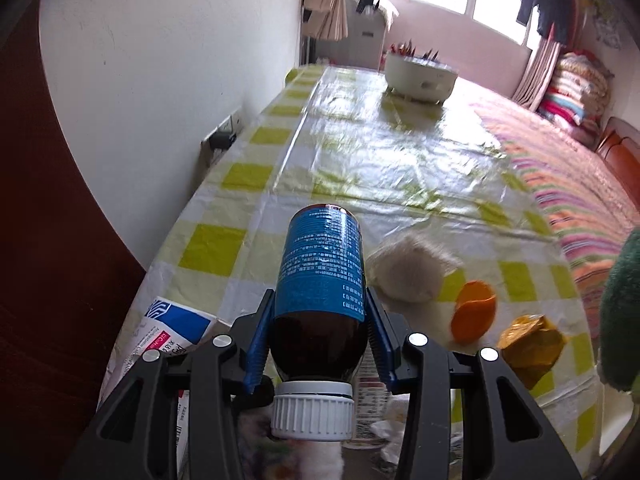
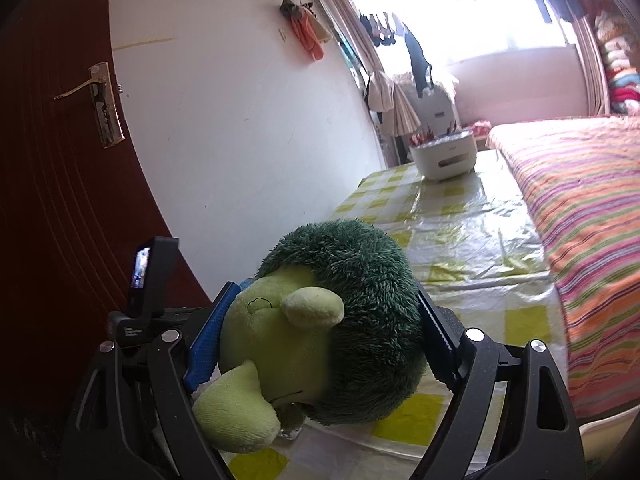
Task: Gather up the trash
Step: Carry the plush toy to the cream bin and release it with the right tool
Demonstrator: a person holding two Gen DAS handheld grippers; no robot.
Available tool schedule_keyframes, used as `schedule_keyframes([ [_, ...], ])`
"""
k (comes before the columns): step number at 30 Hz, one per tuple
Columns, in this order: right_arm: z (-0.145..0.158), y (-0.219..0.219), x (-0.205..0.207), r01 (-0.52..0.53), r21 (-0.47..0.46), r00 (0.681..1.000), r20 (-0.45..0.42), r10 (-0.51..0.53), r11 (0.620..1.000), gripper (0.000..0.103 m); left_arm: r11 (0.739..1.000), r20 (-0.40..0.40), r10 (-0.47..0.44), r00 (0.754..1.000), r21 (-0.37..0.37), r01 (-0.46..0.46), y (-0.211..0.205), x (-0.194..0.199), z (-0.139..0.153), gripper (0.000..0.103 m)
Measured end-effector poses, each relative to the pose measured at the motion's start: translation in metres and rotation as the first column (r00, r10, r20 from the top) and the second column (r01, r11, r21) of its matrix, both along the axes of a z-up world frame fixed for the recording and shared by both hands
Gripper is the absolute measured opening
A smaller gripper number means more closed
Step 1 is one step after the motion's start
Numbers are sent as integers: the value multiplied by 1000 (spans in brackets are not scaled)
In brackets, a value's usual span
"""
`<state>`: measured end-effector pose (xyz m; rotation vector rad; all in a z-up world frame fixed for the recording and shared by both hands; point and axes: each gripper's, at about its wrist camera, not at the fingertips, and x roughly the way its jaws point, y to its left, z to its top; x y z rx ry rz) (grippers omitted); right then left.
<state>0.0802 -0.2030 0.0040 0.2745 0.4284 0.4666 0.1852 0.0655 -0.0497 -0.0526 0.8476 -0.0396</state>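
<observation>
Two views differ: left tongs (image 1: 320,312) clamp brown bottle (image 1: 320,300); right tongs (image 2: 320,320) clamp green plush (image 2: 340,320)

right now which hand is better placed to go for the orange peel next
Neither is free, but left is better placed. The orange peel lies just right of the left gripper, which is shut on the brown bottle. The right gripper is shut on the plush toy.

One bottle (image 1: 320,280) — one plush toy (image 2: 332,332) — two wrappers (image 1: 530,350).
</observation>
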Motion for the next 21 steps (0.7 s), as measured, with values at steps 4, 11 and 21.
schedule_keyframes([
  [4,4,-7,-9,20,-19,999,31,-20,1000,81,999,31,-36,999,-12,37,-9,-8,8,42],
  [11,8,-21,-23,74,-73,995,77,-68,995,81,991,85,-126,988,-29,129,-41,-31,22,42],
  [21,19,-54,-51,181,-66,974,149,-170,981,81,961,110,-271,956,-32,276,-101,-67,27,42],
])
